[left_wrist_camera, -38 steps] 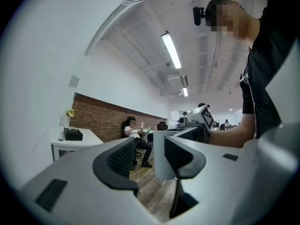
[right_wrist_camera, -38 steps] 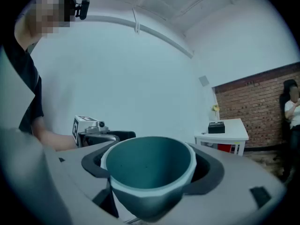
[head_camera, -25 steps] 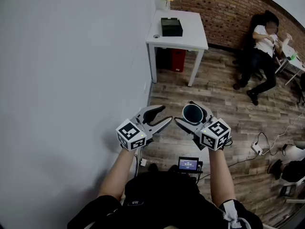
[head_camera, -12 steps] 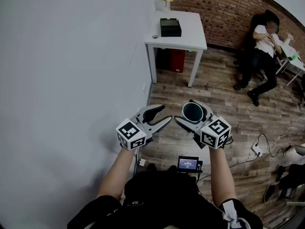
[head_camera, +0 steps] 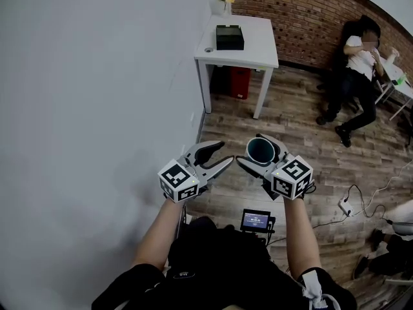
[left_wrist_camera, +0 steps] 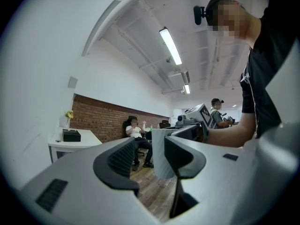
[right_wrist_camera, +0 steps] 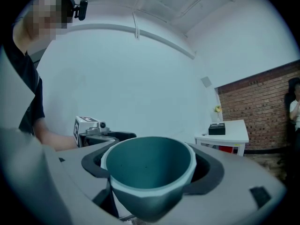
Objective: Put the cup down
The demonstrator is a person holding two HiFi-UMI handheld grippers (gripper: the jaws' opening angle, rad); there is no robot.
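A teal cup (head_camera: 261,152) with a pale outside sits upright between the jaws of my right gripper (head_camera: 253,154), held in the air at waist height over the wooden floor. The right gripper view looks into the cup (right_wrist_camera: 147,161), and the right gripper (right_wrist_camera: 152,173) is shut on its sides. Just to the left, my left gripper (head_camera: 224,154) stands open with nothing in it. The left gripper view shows the left gripper (left_wrist_camera: 151,165) with its jaws apart, and the cup (left_wrist_camera: 158,149) lies beyond them, untouched.
A white table (head_camera: 248,41) with a black box (head_camera: 230,36) stands far ahead against the brick wall, a red bin (head_camera: 240,81) beneath it. A grey wall runs along the left. A seated person (head_camera: 358,63) is at the far right. Cables and a power strip (head_camera: 347,202) lie on the floor.
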